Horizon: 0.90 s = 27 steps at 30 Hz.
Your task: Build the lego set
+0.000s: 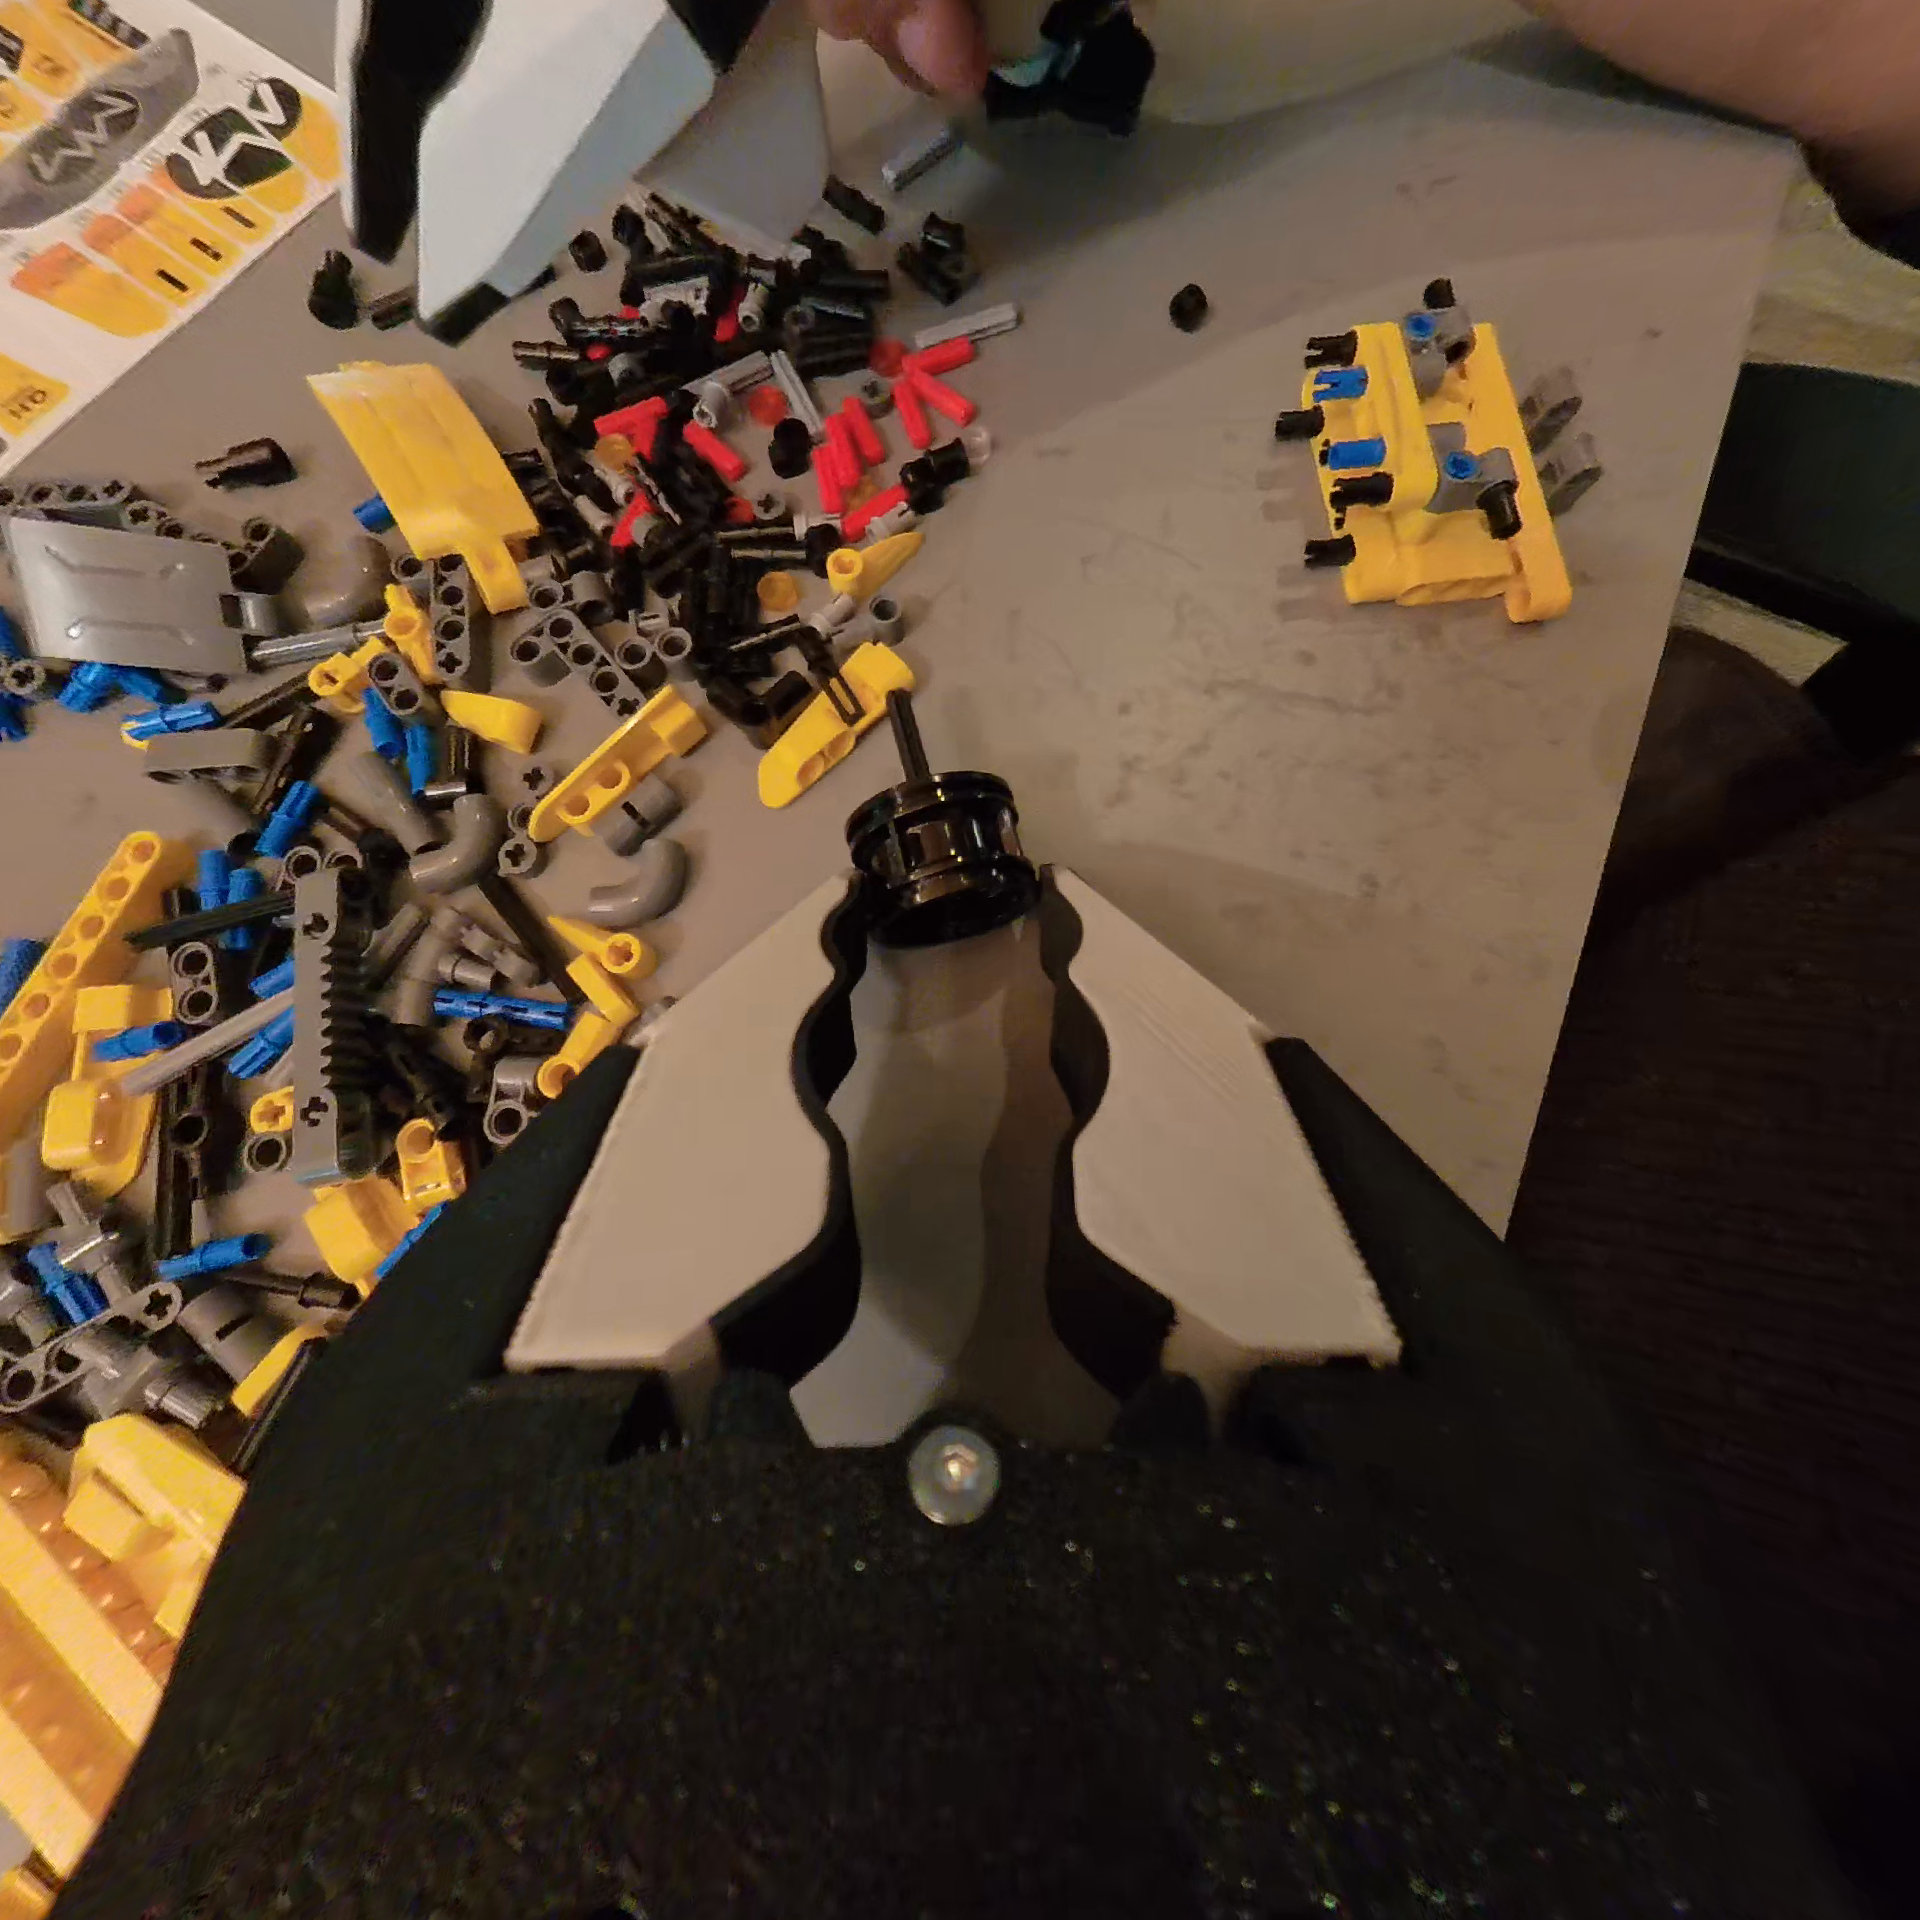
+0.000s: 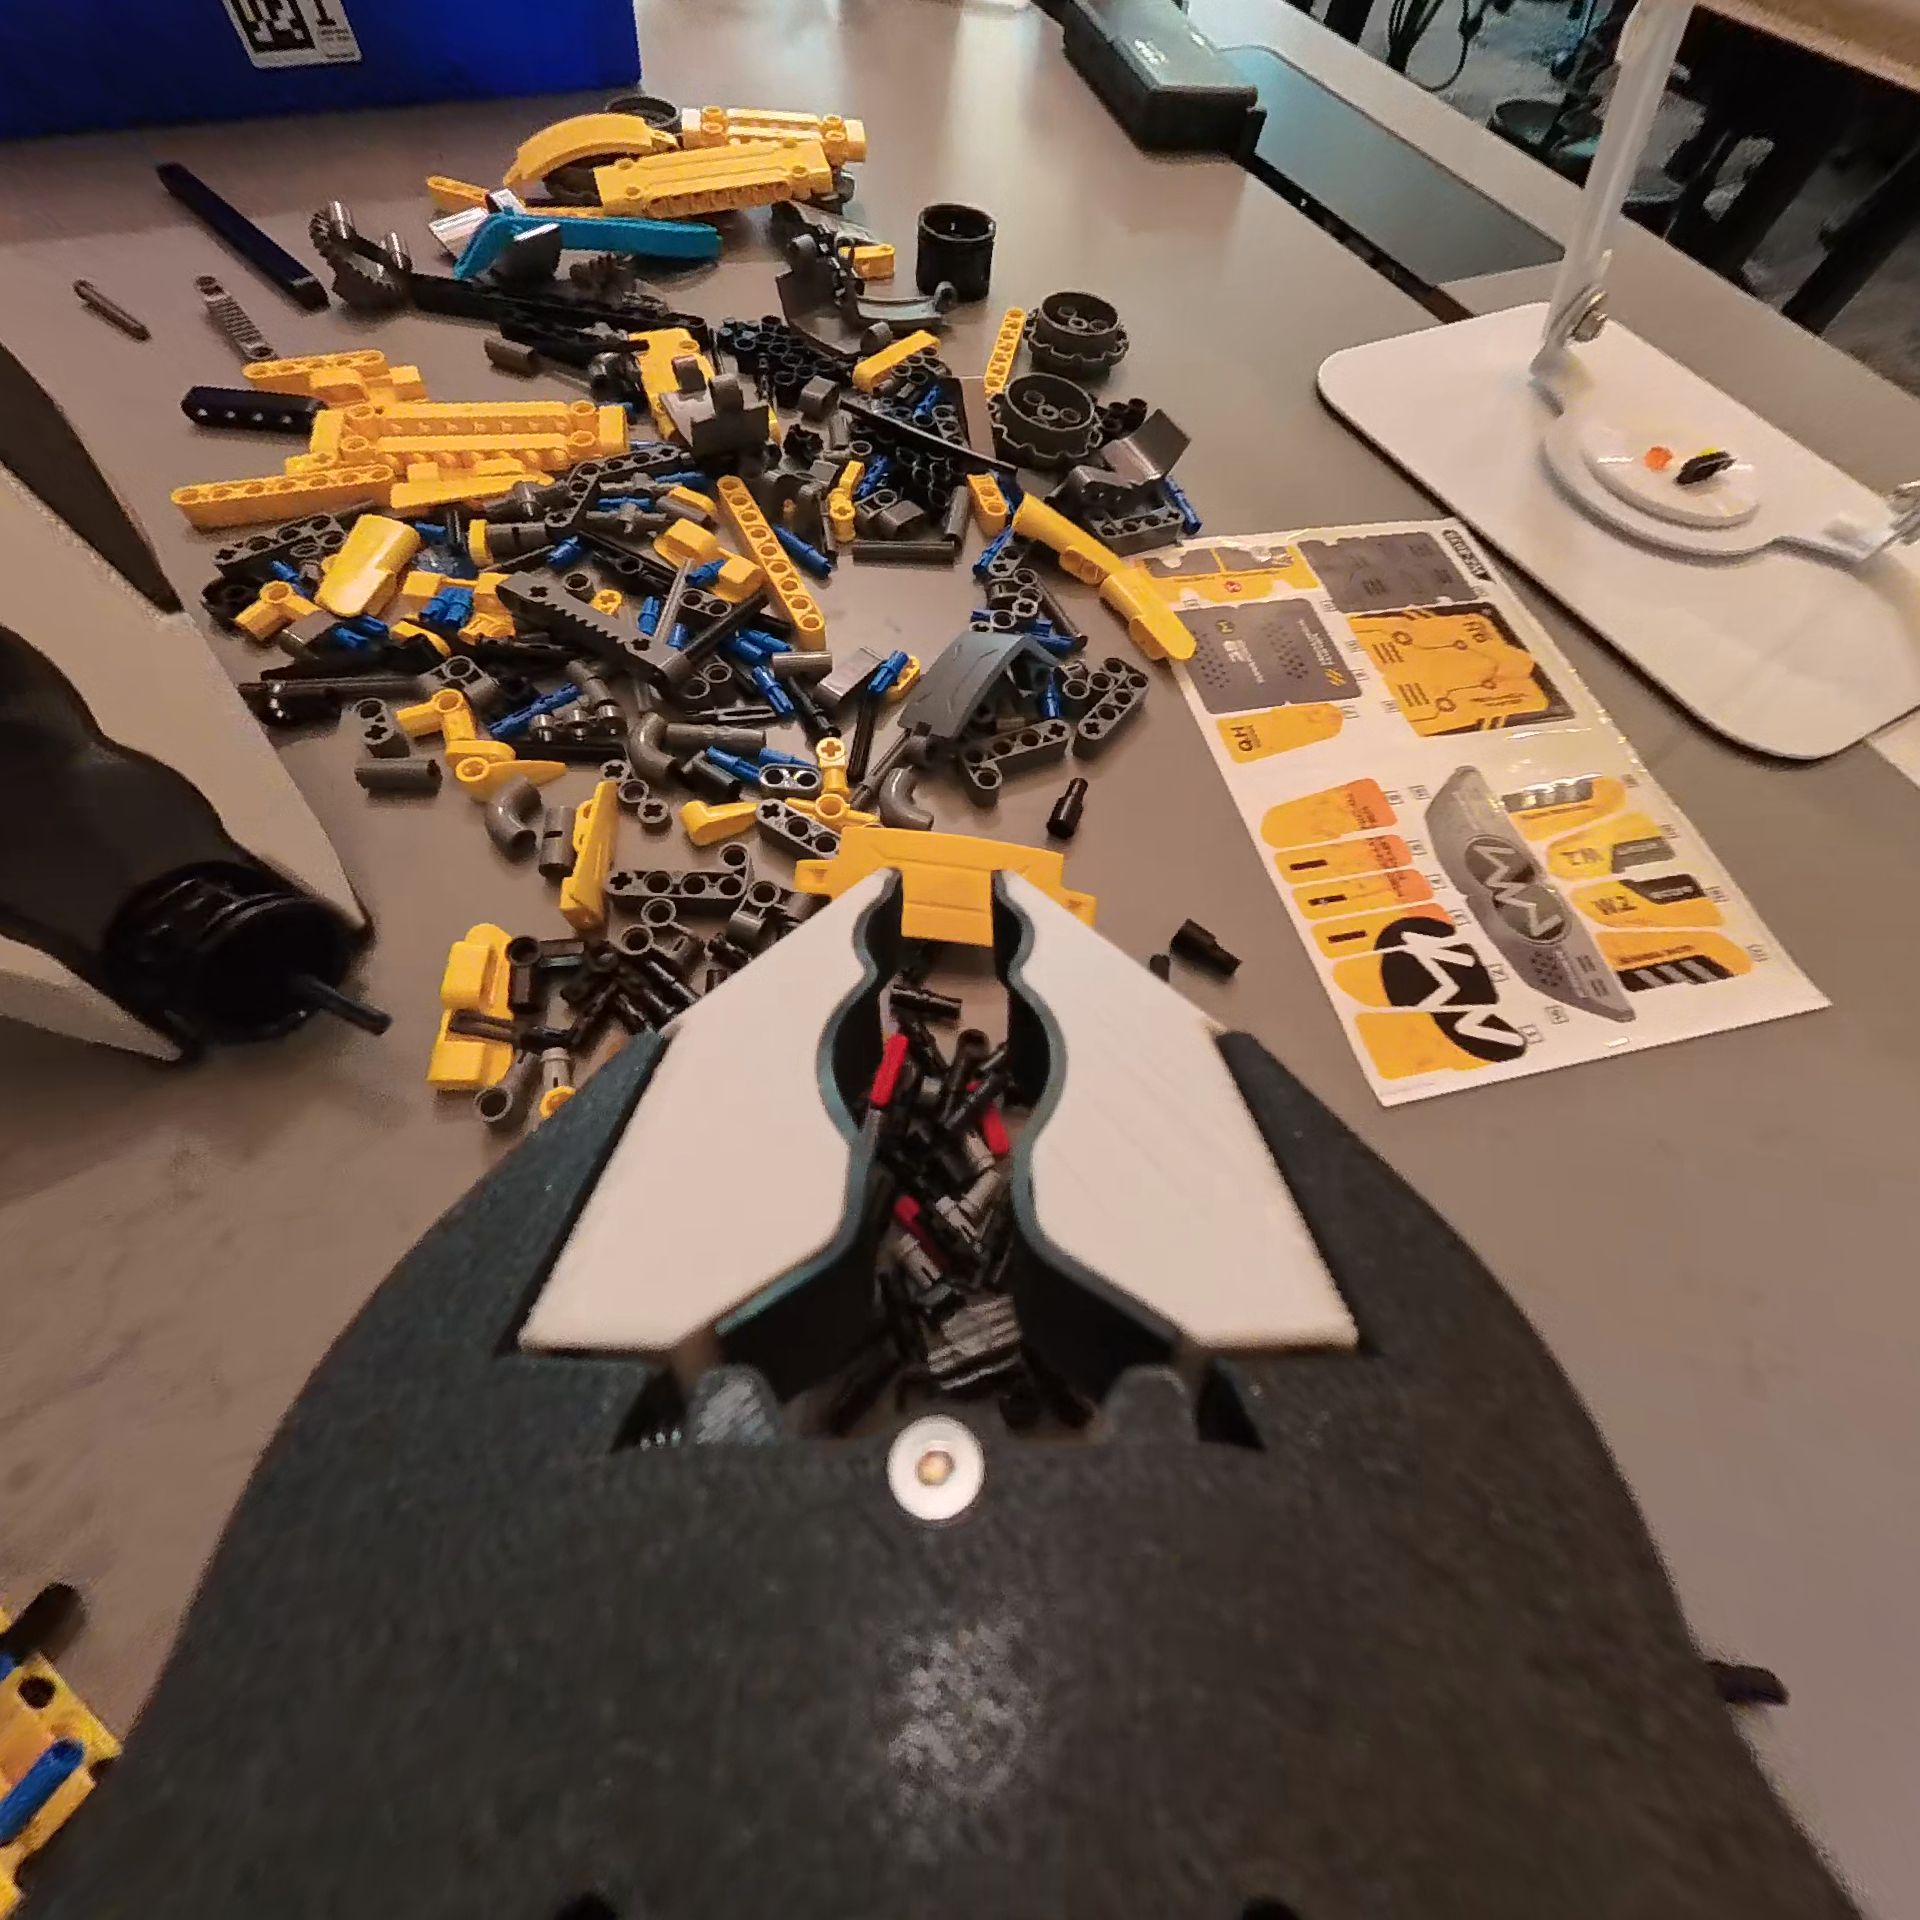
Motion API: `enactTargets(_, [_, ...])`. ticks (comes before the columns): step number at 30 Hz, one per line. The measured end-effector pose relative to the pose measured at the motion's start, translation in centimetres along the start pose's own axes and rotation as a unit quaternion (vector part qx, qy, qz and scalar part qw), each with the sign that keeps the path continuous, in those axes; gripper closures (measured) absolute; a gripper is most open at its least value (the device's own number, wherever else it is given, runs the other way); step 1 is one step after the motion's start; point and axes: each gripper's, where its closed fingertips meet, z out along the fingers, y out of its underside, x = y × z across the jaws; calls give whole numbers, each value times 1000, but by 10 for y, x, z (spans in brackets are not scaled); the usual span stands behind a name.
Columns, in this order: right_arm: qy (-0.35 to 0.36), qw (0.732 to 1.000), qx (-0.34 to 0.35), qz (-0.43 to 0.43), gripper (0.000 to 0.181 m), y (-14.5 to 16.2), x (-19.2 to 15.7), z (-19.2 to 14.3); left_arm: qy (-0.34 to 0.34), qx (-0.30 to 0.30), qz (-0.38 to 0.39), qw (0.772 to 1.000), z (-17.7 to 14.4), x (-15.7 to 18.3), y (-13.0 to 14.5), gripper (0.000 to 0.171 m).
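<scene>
Two tools on our list. Left wrist view: our left tool [image 1: 943, 894] is clenched on a glossy black plastic wheel hub [image 1: 940, 847] with a thin black axle [image 1: 906, 740] standing out of its far side, held above the grey surface [image 1: 1195, 727]. To its left lies a heap of loose yellow, blue, grey, black and red plastic building pieces [image 1: 582, 582]. Well apart on the right sits a small yellow block assembly with blue and black pins [image 1: 1439, 473].

Right wrist view: our right tool [image 2: 945, 896] grips the near tab of a flat yellow plastic panel [image 2: 940, 873] at the heap's edge. A printed yellow-and-grey sticker sheet [image 2: 1455, 790] lies to the right, and beyond it a white stand base [image 2: 1558, 582]. The left tool appears at the left edge.
</scene>
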Motion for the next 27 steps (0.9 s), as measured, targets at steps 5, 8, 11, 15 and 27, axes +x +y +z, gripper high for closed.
enactTargets(5, [-2, 1000, 5, -2, 165, -2, -1, 0, 1, 0, -2, 1000, 0, 0, 0, 139])
enactTargets(8, [-1, 1000, 16, -2, 165, -6, -1, -1, 2, 0, -4, 1000, 0, 0, 0, 139])
enactTargets(11, [0, 1000, 27, -1, 165, -9, -1, -2, 3, 0, -4, 1000, 0, 0, 0, 139])
enactTargets(15, [7, 999, 48, -1, 165, -15, 2, -5, 5, 0, -5, 1000, 0, 0, 0, 139])
enactTargets(27, [6, 998, 68, 6, 166, -20, 3, -6, 11, 1, -12, 1000, 0, 0, 0, 139])
